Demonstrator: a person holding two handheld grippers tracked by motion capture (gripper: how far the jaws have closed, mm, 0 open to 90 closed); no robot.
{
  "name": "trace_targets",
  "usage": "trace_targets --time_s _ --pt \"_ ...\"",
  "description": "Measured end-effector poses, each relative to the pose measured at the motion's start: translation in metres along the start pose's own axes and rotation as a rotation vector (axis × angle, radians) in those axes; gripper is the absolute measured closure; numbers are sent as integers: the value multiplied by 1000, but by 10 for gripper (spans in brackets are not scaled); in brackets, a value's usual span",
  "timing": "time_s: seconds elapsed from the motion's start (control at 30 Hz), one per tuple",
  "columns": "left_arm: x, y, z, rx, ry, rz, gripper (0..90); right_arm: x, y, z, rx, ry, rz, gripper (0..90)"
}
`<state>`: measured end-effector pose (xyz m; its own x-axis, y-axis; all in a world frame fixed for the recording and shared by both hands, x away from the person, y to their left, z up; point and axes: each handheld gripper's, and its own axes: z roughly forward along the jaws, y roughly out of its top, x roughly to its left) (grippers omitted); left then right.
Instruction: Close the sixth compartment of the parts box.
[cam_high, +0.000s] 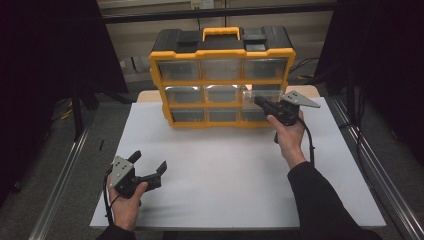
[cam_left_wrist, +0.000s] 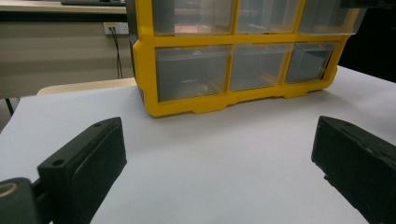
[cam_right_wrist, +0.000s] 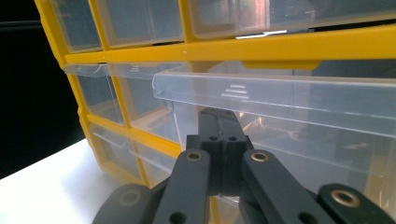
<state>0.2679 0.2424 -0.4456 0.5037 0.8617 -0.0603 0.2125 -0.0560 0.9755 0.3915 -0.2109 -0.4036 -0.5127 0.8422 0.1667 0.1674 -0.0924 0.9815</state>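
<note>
A yellow and black organiser (cam_high: 222, 75) with several clear drawers stands at the back of the white table top (cam_high: 225, 175). Its middle-row right drawer (cam_high: 264, 93) (cam_right_wrist: 289, 100) stands partly pulled out. My right gripper (cam_high: 260, 102) (cam_right_wrist: 218, 114) is shut, its jaws pressed flat together, with the tips against that drawer's front just under its lip. Nothing shows between the jaws. My left gripper (cam_high: 149, 161) (cam_left_wrist: 219, 154) is open and empty, held low over the table's front left and pointing at the organiser (cam_left_wrist: 187, 106).
Metal rails (cam_high: 65, 170) run along both sides of the table, with dark curtains beyond them. The organiser has a yellow carry handle (cam_high: 221, 32) on top. A cable (cam_high: 311, 145) hangs from the right gripper beside the person's sleeve.
</note>
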Motion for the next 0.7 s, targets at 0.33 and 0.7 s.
trace_targets --time_s 0.33,0.7 --pt "0 0 0 1 1 2 31 -1 2 4 -1 -7 -2 900" --pt "1 0 0 4 2 6 31 -4 3 8 5 -14 3 900"
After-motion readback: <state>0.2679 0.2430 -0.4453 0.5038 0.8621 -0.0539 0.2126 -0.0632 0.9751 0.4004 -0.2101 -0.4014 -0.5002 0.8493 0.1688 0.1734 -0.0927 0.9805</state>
